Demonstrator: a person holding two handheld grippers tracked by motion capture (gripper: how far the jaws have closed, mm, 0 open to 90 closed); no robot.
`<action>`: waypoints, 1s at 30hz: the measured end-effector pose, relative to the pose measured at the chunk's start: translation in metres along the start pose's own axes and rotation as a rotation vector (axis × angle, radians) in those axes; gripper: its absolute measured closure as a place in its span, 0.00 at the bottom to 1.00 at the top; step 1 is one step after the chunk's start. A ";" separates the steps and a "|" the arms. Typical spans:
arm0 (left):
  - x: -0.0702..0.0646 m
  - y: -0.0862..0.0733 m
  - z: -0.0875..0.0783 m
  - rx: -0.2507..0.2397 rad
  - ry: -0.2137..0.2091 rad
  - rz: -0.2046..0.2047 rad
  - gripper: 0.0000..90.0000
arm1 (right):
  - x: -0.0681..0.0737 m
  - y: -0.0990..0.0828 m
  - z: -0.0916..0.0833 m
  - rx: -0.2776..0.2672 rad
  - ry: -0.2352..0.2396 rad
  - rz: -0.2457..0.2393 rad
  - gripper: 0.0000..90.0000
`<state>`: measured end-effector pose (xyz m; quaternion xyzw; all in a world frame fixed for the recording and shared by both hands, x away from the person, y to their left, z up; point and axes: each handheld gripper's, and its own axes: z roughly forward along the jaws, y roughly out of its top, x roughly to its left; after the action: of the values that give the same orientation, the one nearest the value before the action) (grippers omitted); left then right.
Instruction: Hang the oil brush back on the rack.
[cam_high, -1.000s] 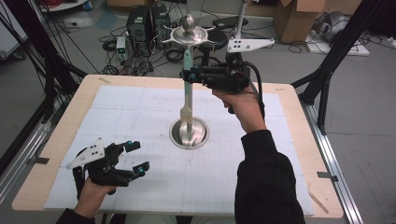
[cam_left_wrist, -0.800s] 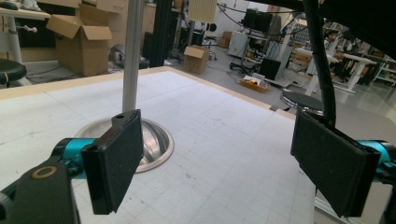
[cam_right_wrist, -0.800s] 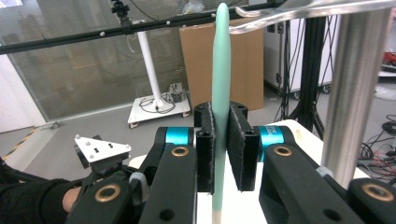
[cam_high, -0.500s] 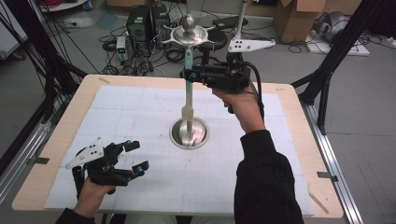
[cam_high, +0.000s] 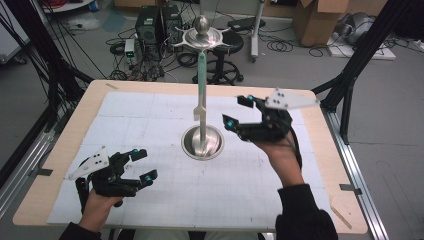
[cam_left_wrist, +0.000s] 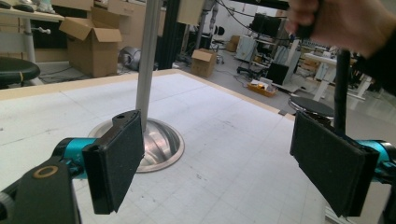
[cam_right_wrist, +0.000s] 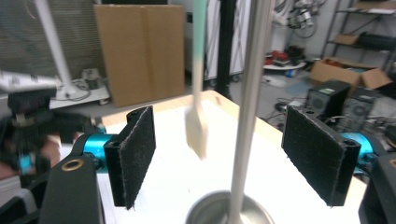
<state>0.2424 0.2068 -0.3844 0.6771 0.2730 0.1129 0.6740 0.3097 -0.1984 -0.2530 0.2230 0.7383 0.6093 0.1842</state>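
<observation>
Green-handled cream spatula (cam_high: 201, 85) hanging from steel stand (cam_high: 202, 141); right gripper (cam_high: 241, 113) at three o'clock, just opened, empty. Left gripper (cam_high: 142, 163) agape. Risk: swinging off hook.

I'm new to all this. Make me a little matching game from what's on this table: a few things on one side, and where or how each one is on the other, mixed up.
Things:
1. spatula
2. metal stand
3. left gripper
4. right gripper

Descriptions:
A. low at the near left of the table, jaws open
B. hangs from the stand's top, pale green handle up
C. round base on the middle of the white mat
D. raised right of the pole, jaws open, nothing between them

Pairs: 1-B, 2-C, 3-A, 4-D
</observation>
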 end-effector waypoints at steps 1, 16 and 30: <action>0.000 0.000 0.000 0.001 0.003 0.003 0.20 | 0.002 -0.010 -0.007 -0.004 -0.018 -0.005 0.28; 0.004 -0.002 -0.002 -0.025 0.046 -0.002 0.20 | 0.027 -0.133 -0.101 0.062 -0.295 0.031 0.22; 0.003 -0.004 -0.004 -0.029 0.047 0.000 0.20 | 0.031 -0.152 -0.109 0.068 -0.326 0.054 0.21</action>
<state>0.2419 0.2111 -0.3882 0.6645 0.2871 0.1329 0.6770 0.2090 -0.2941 -0.3819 0.3447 0.7125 0.5447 0.2773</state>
